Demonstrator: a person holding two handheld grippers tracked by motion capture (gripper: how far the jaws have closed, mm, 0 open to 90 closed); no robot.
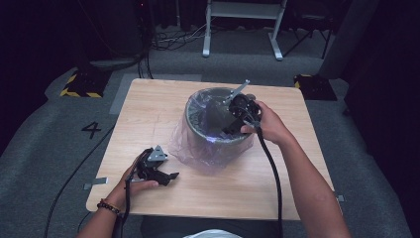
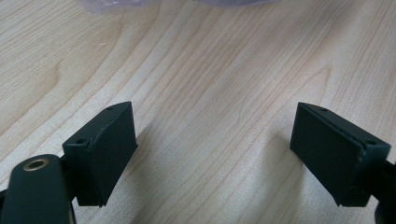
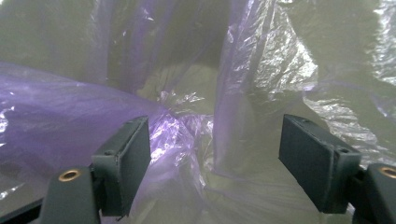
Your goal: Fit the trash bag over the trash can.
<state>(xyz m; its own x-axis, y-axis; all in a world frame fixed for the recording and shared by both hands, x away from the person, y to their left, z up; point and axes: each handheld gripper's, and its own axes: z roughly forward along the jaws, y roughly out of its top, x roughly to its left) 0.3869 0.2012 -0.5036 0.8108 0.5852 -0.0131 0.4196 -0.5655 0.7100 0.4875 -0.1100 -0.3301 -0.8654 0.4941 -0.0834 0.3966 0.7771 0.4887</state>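
The light wooden square table (image 1: pixel 148 114) carries a round grey metal bin (image 1: pixel 198 130) near its middle, a little toward the far side. A thin translucent purple plastic bag (image 1: pixel 185 148) lines that bin; its mouth is folded out over the rim and hangs down the outside on the near left.

The right gripper (image 1: pixel 233 126) reaches into the bin from the right, tilted down over the near right part of the rim. In the right gripper view its jaws stand apart with nothing pinched, and crumpled folds of the liner (image 3: pixel 187 126) bunch low between them, the film still slack against the wall. The left gripper (image 1: pixel 171 176) lies on the table at the near left, well apart from the bin; the left gripper view shows its jaws spread wide over bare wood (image 2: pixel 215 93), idle.

The step in hand looks like seating the liner inside the bin. To do it well, I would press the bunched film down toward the floor with spread jaws rather than nip it, since thin plastic tears easily. The idle left gripper could steady the overhanging edge at the rim so the mouth is not dragged inward.
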